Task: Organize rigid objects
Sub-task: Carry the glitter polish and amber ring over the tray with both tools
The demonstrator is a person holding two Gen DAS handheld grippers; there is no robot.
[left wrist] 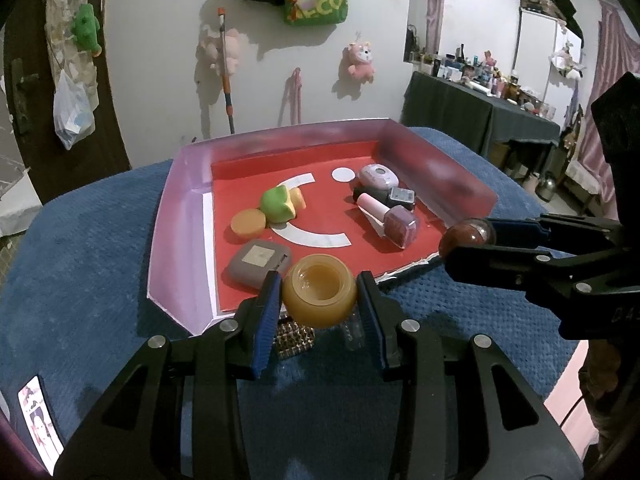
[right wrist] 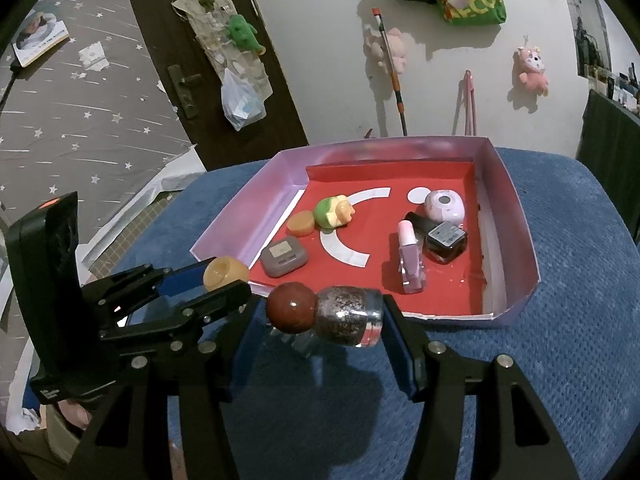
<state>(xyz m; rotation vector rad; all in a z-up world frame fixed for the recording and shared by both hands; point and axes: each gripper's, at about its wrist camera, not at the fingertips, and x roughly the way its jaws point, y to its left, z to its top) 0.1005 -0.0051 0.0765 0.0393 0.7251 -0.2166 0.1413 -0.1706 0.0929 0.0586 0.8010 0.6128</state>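
My left gripper is shut on an open amber jar, held just above the near edge of the purple tray with the red floor. It also shows in the right wrist view. My right gripper is shut on a glitter bottle with a round red-brown cap, held sideways before the tray's near edge. That cap shows in the left wrist view. In the tray lie a grey case, an orange lid, a green toy, nail polish bottles and a lilac round case.
The tray sits on a blue textured cloth. A small gold studded item and a clear piece lie on the cloth under the left gripper. A photo card lies at the cloth's near left. A cluttered dark table stands far right.
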